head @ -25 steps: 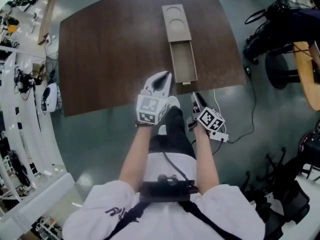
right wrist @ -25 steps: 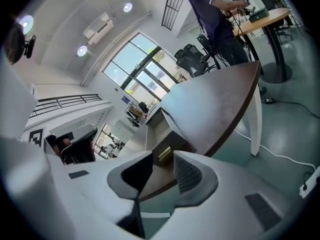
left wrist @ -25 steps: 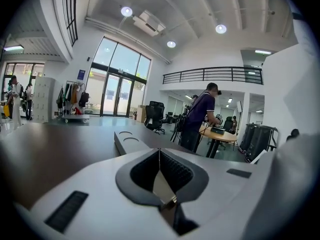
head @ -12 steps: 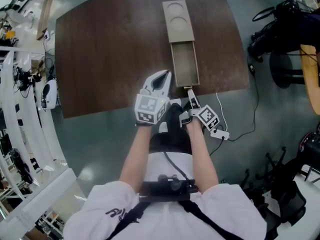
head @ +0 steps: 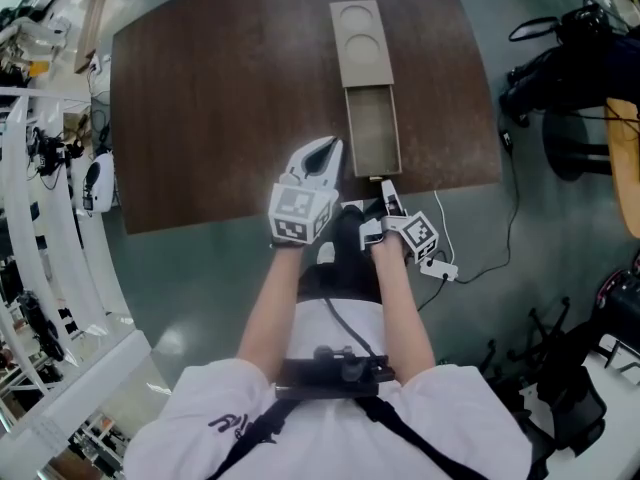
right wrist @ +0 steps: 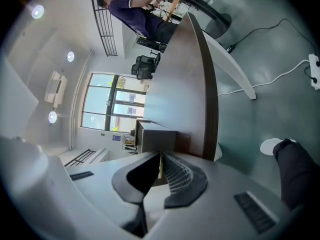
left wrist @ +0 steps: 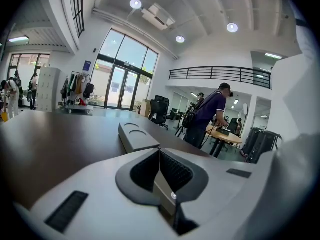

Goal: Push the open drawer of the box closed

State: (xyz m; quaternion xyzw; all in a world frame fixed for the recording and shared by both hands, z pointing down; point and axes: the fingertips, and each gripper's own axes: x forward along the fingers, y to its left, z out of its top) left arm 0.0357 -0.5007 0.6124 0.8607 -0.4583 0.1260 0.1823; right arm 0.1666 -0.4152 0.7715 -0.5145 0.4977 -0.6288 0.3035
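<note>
Dark brown wood fills the frame: the bench (head: pixel 220 98) carries a long grey box (head: pixel 362 43) lying lengthwise, away from us, toward its right side. The box's drawer (head: pixel 373 133) stands pulled out toward us, its front reaching almost to the bench's near edge. By our reading the push has not begun, and the drawer's whole travel is left to cover.

Our right gripper (head: pixel 386 190) hangs just off that near edge, in line with the drawer front and just short of it. We cannot tell from above whether it touches. Its own view shows the jaws (right wrist: pixel 160 156) closing, all but together, with nothing between them and the drawer's grey front (right wrist: pixel 155 136) straight ahead. Our left gripper (head: pixel 325 150) hovers over the bench just left of the drawer, jaws closed on nothing (left wrist: pixel 160 151), the box (left wrist: pixel 137 136) lying ahead of it to the right.

We judge the way clear. The drawer runs straight back into the box, the bench top around it is bare, and nothing sits in the drawer's path. Room is tightest on the near side, where the drawer front ends close to the bench edge. There the right gripper works over open floor, above a white power strip and its cable (head: pixel 440 268).
</note>
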